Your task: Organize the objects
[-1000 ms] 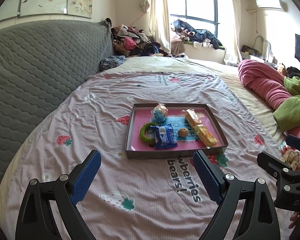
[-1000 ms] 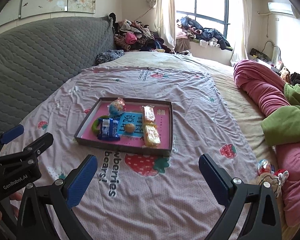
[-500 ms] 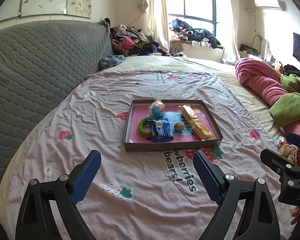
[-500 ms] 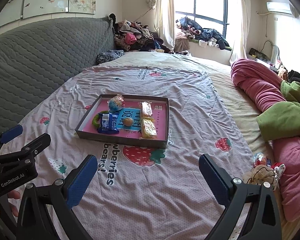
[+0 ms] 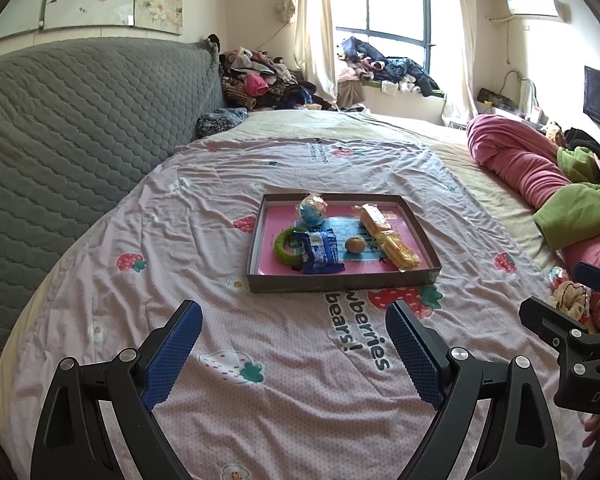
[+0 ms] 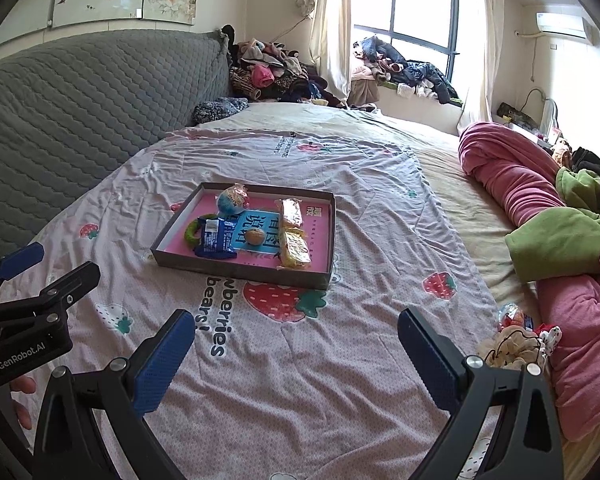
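Observation:
A shallow pink-lined box tray (image 5: 340,280) (image 6: 236,270) lies on the strawberry bedsheet. In it are a green ring (image 5: 283,243), a blue snack packet (image 5: 319,251) (image 6: 214,237), a round blue wrapped sweet (image 5: 313,209) (image 6: 231,200), a small brown nut (image 5: 355,245) (image 6: 255,237) and two yellow wafer packs (image 5: 388,236) (image 6: 294,236). My left gripper (image 5: 294,326) is open and empty, short of the tray's near wall. My right gripper (image 6: 296,334) is open and empty, nearer than the tray and to its right.
A grey quilted headboard (image 5: 68,128) runs along the left. Pink and green blankets (image 6: 548,220) are piled on the right. A small heap of wrapped items and a cloth toy (image 6: 516,336) lies by the blankets. Clothes are stacked by the window (image 5: 384,68).
Both grippers have drawn back from the tray, which looks smaller and farther. Both stay open and empty.

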`<state>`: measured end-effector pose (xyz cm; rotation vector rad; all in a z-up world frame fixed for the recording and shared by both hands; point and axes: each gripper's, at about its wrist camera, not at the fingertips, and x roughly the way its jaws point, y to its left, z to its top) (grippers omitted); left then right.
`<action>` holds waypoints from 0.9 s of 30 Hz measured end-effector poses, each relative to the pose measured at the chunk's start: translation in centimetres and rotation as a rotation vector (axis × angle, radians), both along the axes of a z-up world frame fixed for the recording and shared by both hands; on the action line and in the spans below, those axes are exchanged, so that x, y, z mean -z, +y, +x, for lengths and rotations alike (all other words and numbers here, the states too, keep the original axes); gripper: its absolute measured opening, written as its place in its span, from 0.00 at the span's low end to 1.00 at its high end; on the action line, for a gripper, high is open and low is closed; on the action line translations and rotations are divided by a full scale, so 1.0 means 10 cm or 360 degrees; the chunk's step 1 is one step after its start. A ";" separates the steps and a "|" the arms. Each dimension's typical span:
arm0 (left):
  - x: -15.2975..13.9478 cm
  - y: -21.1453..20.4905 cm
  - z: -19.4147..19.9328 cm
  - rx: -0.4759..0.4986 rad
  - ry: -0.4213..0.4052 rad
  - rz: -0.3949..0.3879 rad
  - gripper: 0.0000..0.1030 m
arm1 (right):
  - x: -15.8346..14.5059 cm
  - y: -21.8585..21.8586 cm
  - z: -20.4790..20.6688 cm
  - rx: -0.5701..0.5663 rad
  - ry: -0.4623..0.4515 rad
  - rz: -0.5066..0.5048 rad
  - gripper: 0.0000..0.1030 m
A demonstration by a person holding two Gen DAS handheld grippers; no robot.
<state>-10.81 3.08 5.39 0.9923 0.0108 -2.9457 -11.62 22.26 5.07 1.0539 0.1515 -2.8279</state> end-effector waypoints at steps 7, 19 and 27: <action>0.06 -0.04 0.05 -0.0013 -0.0021 0.0002 0.91 | 0.06 -0.03 0.06 -0.0008 -0.0006 0.0000 0.99; 0.16 -0.06 0.14 -0.0024 -0.0048 0.0007 0.91 | 0.19 0.03 0.16 0.0015 -0.0027 -0.0018 0.99; 0.22 -0.09 0.20 -0.0038 -0.0065 0.0003 0.91 | 0.25 0.05 0.21 0.0019 -0.0037 -0.0017 0.99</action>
